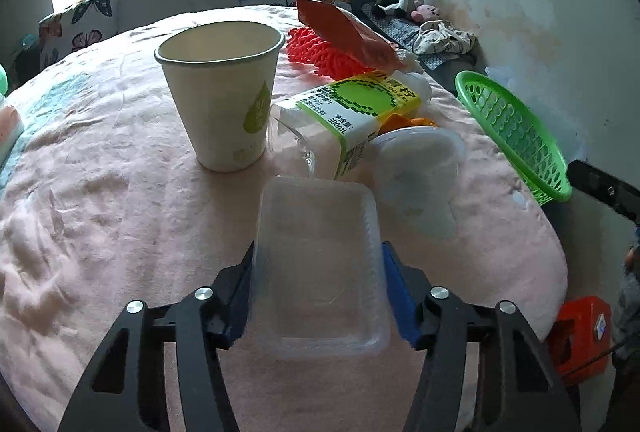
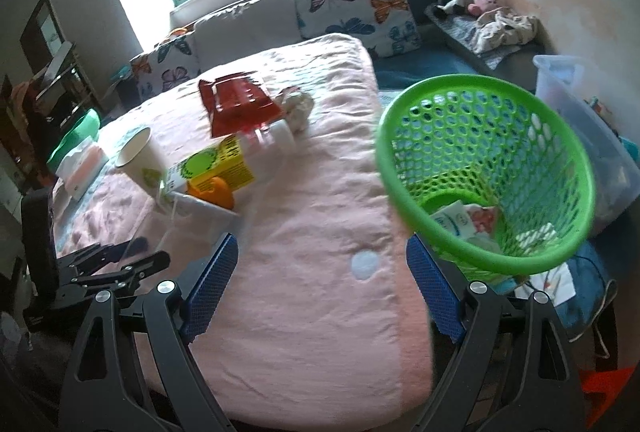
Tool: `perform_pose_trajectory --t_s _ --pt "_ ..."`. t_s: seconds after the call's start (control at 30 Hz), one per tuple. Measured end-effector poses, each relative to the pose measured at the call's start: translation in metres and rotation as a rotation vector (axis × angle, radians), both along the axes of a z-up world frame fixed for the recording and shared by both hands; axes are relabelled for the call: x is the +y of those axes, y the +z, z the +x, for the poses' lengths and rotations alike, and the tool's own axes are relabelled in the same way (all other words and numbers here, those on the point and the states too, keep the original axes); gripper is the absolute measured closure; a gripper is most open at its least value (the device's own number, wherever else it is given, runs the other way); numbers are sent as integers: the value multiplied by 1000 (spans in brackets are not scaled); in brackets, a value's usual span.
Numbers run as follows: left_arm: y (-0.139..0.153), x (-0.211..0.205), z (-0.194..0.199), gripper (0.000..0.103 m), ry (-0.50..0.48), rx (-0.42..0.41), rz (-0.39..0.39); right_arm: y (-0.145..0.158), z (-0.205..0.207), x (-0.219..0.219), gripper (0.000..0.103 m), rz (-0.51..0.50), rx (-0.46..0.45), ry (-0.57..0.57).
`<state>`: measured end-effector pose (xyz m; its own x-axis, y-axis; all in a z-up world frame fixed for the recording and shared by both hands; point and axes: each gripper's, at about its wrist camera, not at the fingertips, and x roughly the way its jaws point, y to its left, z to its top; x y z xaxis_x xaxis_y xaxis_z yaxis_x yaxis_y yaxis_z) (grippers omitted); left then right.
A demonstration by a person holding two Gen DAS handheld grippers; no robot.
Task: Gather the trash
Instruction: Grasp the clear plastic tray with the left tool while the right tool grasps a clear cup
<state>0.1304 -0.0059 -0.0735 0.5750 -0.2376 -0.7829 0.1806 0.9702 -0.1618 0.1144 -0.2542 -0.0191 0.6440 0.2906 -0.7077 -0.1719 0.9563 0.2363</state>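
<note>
Left gripper (image 1: 318, 292) is clamped on a clear, thin-walled rectangular plastic tray (image 1: 320, 272), blue pads pressing both long sides, over the fuzzy pink blanket (image 1: 100, 224). Beyond it: a white paper cup (image 1: 220, 96) with a green drop logo, and a bottle (image 1: 344, 120) lying on its side, label reading "300mL". Right gripper (image 2: 322, 284) has jaws wide apart and empty, beside the green perforated plastic basket (image 2: 486, 172) holding paper scraps.
</note>
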Motion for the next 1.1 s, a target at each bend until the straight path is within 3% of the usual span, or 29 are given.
perform_pose_trajectory --t_s 0.47,0.77,0.97,1.1 --pt "31 45 -24 47 74 -61 -67 -28 16 67 21 106 92 120" --pt "32 64 -31 47 95 -66 -87 -44 37 93 25 208 139 104" --pt "28 69 -31 47 91 -59 -103 -48 50 101 28 222 139 59" --pt "27 70 -29 47 88 -58 -109 -49 54 101 37 222 133 48"
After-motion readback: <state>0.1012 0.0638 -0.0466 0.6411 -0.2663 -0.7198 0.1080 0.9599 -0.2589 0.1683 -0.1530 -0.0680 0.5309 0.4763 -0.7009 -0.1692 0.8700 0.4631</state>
